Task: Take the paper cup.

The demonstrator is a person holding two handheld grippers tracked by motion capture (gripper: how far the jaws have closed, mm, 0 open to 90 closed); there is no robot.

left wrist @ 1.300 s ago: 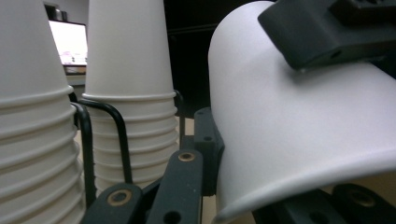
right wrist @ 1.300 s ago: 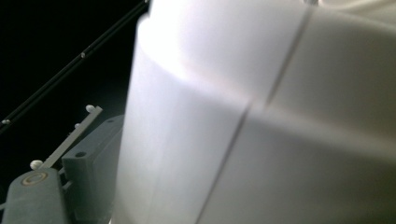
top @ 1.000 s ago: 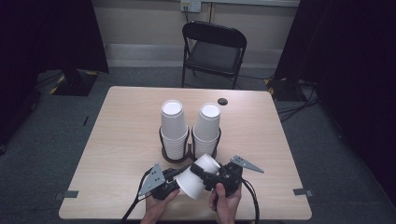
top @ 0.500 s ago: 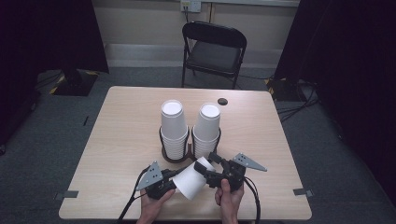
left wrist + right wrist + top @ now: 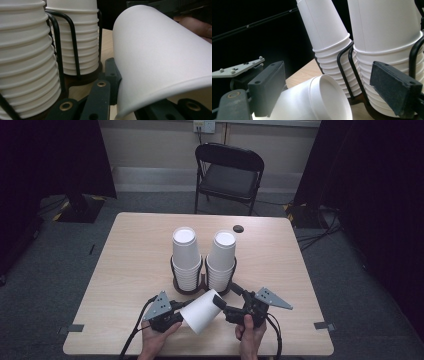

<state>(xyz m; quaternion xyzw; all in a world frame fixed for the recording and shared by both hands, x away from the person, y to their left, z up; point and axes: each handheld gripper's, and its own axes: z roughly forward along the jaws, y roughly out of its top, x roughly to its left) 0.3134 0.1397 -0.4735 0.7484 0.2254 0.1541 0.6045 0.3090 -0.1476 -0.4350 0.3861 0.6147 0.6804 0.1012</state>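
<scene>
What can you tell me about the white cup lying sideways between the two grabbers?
The loose cup is plain white, looks like paper, and has a rolled rim and a recessed round base. It lies tipped on its side above the table's near edge, in front of the two cup stacks, wide mouth toward the left gripper, whose jaws pinch its rim wall. Its base points toward the right gripper, whose jaws stand open around that end.

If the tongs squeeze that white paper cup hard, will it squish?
Probably. The paper cup looks thin-walled and hollow, so a hard pinch would likely dent it. It seems very light, since the left tongs hold it tilted by its rim. Laid on its round side, it would probably roll.
</scene>
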